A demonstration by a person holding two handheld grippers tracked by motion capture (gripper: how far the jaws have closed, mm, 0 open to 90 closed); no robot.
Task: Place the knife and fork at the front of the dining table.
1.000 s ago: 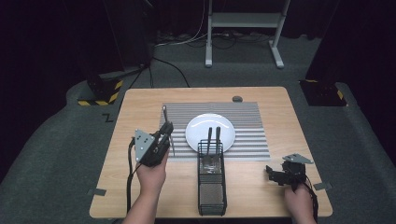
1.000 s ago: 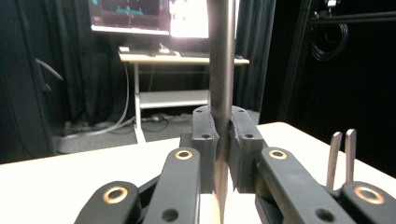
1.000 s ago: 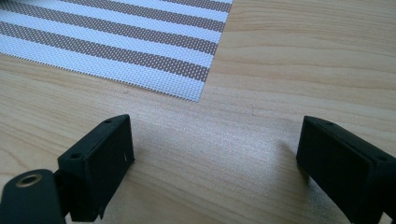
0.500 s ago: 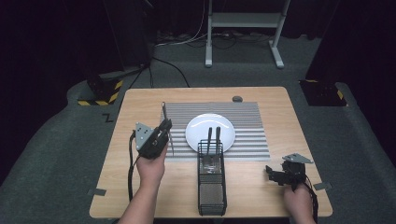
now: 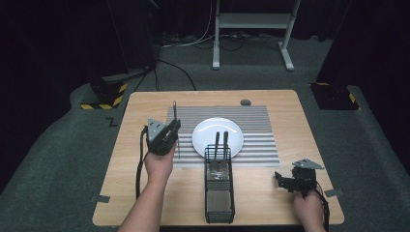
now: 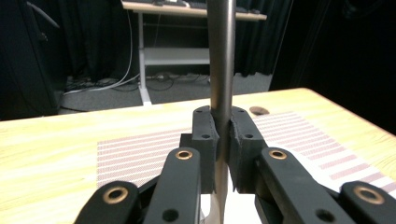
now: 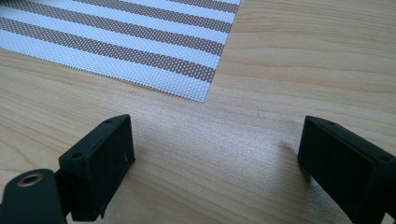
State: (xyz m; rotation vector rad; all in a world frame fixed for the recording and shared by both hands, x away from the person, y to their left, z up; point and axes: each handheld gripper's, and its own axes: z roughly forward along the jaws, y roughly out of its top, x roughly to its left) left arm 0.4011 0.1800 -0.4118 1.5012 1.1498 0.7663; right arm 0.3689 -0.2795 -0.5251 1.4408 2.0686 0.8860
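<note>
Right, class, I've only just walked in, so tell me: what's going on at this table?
A person is working at a wooden table with a gripper in each hand. The left gripper is shut on a long metal utensil, holding it over the striped mat just left of the white plate. A black wire basket in front of the plate holds more utensils. The right gripper sits open and empty near the table's right corner.

The left gripper clamps an upright metal utensil handle between its black jaws above the striped placemat, near the wooden table's far edge.
</note>
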